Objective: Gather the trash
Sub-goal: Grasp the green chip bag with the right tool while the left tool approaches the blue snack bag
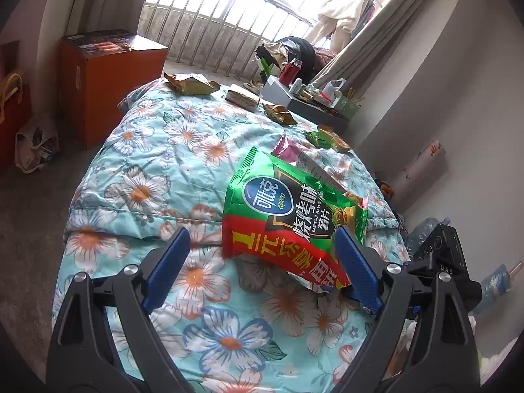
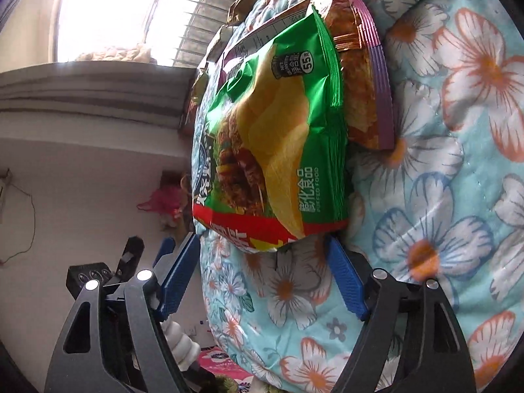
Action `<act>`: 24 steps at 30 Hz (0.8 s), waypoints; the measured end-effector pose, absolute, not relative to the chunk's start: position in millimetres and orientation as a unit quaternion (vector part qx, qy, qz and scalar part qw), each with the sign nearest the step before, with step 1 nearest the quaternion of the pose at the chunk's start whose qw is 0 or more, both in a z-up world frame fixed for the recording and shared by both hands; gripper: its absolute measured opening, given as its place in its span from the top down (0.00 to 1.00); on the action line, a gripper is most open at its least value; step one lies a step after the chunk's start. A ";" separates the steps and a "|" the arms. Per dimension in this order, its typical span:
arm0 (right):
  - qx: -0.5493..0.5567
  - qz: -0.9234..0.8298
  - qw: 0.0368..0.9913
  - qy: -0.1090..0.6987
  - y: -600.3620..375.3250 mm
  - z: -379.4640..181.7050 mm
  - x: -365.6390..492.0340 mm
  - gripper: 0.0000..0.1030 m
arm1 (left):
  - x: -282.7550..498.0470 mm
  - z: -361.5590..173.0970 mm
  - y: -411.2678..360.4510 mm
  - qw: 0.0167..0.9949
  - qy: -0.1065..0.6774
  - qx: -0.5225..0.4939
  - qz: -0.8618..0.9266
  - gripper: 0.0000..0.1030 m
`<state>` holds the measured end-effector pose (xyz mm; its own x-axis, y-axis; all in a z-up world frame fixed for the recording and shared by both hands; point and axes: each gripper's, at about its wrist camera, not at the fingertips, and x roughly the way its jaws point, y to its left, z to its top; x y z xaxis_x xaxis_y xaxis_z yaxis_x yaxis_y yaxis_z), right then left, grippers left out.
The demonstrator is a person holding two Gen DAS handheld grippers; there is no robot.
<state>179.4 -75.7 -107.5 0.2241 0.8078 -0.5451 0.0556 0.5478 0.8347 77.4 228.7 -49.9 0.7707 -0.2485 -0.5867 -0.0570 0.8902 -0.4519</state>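
A green and red chip bag lies on the floral quilt, partly over a pink and purple snack bag. My left gripper is open, its fingers either side of the bag's near end. In the right wrist view the same green bag lies over the purple-edged bag. My right gripper is open just below the bag's red edge, not gripping it. More crumpled wrappers lie farther up the quilt.
An orange box stands left of the bed. A cluttered side table with a red bottle stands at the bed's far end by the barred window. The other gripper's black body sits at the bed's right edge. Bags lie on the floor at left.
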 end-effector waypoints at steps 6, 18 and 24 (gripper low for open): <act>0.429 0.254 0.668 0.552 -91.9 -118.5 186.6 0.71 | 75.3 -51.9 225.9 0.914 0.334 -0.225 -0.055 0.17; 0.452 0.314 0.632 0.546 -143.7 -104.6 175.9 0.96 | 70.7 -33.2 210.2 0.922 0.320 -0.209 -0.057 0.17; 0.435 0.312 0.638 0.553 -203.5 -91.5 155.3 0.96 | 74.9 -27.4 184.1 0.922 0.325 -0.190 -0.089 0.17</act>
<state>155.3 -203.5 -91.5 0.1930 0.8797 -0.4346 0.0835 0.4266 0.9006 74.9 184.1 -27.4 0.7727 -0.2887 -0.5654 0.0411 0.9115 -0.4092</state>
